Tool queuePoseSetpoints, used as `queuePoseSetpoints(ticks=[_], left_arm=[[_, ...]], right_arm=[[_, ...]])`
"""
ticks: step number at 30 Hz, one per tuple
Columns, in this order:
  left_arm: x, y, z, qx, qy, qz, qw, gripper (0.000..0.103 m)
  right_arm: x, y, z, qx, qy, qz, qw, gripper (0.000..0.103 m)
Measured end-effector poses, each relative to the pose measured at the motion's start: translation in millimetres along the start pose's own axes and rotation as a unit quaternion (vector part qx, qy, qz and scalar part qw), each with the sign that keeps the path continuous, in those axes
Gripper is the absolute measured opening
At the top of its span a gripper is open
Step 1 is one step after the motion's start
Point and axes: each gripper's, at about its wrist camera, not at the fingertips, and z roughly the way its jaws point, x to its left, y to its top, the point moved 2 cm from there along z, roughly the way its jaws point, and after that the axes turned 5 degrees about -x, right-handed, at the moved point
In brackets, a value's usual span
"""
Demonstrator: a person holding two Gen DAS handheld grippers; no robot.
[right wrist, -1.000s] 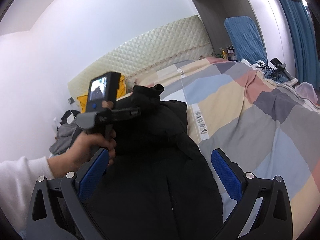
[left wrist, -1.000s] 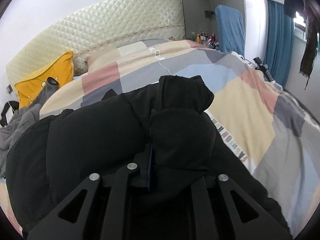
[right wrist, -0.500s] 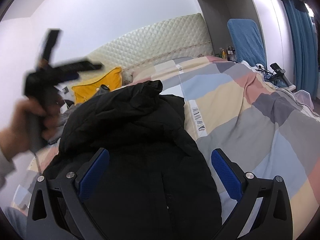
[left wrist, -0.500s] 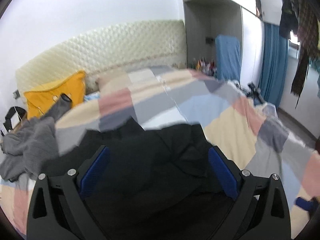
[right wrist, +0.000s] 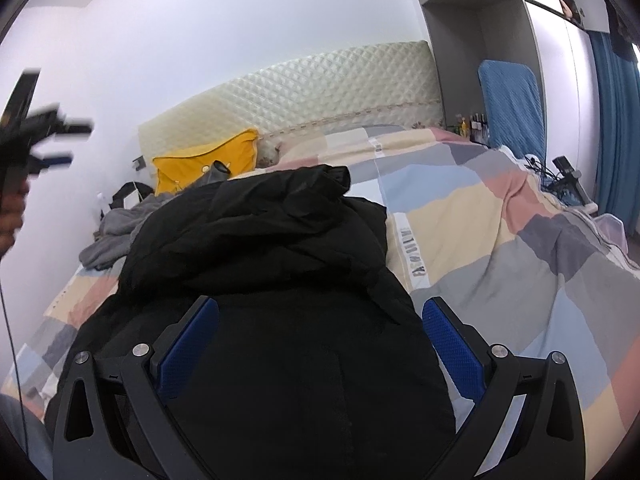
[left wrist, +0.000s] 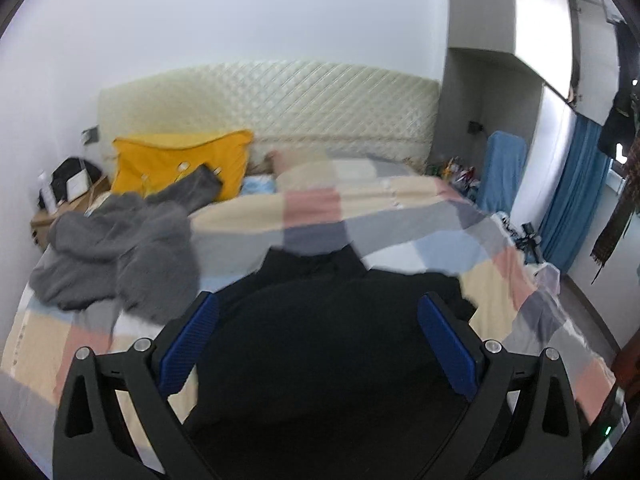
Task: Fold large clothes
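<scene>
Black coat [right wrist: 256, 288] is laid on the patchwork quilt [right wrist: 500, 248], on the near part of the bed, with a bulky fold heaped on top toward the headboard [right wrist: 320, 92]. The heap reads as a sleeve or hood turned back over the body; which, cannot be told. Judged: one fold is set in place, and the coat is not yet a compact bundle.

Left gripper [left wrist: 318, 340]: pads are spread wide, nothing clamped, coat seen below and between them but not pressed. In the right wrist view it is seen raised at the far left edge, blurred, well apart from the coat, gripped by a hand [right wrist: 10, 208]. Judged: it is held high and clear so that the fold is not dragged off again.

Right gripper [right wrist: 320, 344]: pads are likewise apart, empty, poised low over the coat's near part. Contact with the fabric cannot be told. Judged: it is kept close to the cloth as the hand placed for the next grasp, or for steadying the lower body of the coat.

A grey garment [left wrist: 116, 252] is heaped to the left of the coat, partly over a yellow pillow [left wrist: 180, 164], apart from the coat; presumably put aside so the working area is kept free.

Risk noted: padded fabric is springy; the heaped fold may be expected to slump open if not pressed flat.
</scene>
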Motion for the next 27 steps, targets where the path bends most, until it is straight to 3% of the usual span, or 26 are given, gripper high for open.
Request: queuePoseSetpoints(ticks=[2, 7, 14, 18, 21, 24, 27], left_arm=[[20, -18, -9, 0.019, 0.019, 0.001, 0.9996, 0.100], [70, -77, -30, 0.019, 0.067, 0.001, 0.9975, 0.100], [112, -144, -2, 0.047, 0.107, -0.025, 0.9928, 0.100], [125, -171, 34, 0.090, 0.109, -0.049, 0.9888, 0.100], [125, -176, 49, 0.096, 0.109, -0.046, 0.9883, 0.100], [127, -187, 67, 0.111, 0.104, -0.056, 0.9868, 0.100], [124, -201, 93, 0.143, 0.098, -0.052, 0.9834, 0.100]], right_arm=[[6, 1, -2, -0.001, 0.002, -0.006, 1.000, 0.103], [27, 2, -2, -0.002, 0.017, -0.033, 0.999, 0.103], [38, 6, 15, 0.013, 0.047, -0.022, 0.999, 0.103], [29, 11, 35, 0.029, 0.063, 0.017, 0.997, 0.103], [23, 18, 58, 0.042, 0.071, 0.034, 0.996, 0.103], [16, 26, 86, 0.052, 0.045, 0.020, 0.997, 0.103], [0, 37, 106, 0.047, 0.051, 0.051, 0.996, 0.102]])
